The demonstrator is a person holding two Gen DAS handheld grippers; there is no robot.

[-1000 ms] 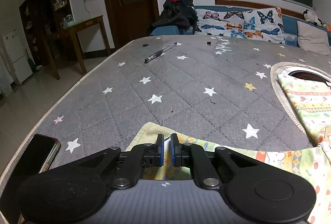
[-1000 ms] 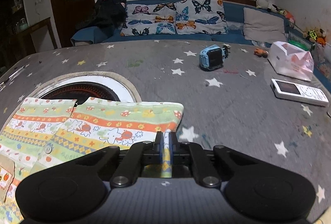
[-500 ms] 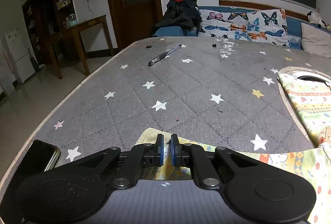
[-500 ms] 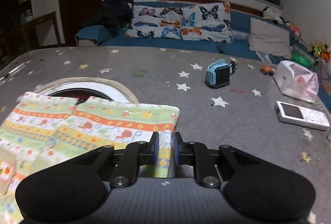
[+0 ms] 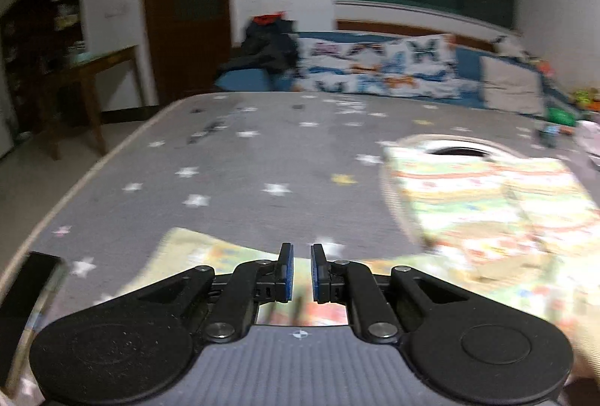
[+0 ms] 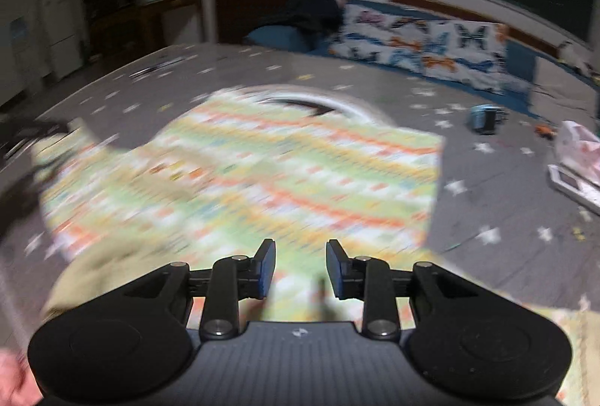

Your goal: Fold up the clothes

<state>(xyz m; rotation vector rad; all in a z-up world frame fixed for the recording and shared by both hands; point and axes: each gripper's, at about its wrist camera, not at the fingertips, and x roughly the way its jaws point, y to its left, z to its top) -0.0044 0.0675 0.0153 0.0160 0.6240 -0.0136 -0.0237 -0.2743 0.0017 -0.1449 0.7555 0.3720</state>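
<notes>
Patterned garment (image 6: 285,166) lies spread on the starred bed (image 5: 232,173), free of both grippers, left fingers (image 5: 285,271) narrowly apart, right fingers (image 6: 267,267) wide, apparently between folds.

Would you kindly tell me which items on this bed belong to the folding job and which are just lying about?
Part of the job:
- patterned garment, spread flat on the star-print bed
- left gripper and right gripper, jaws parted

Just lying about:
- blue toy
- white handset
- plastic bag
- dark phone
- butterfly pillow
</notes>
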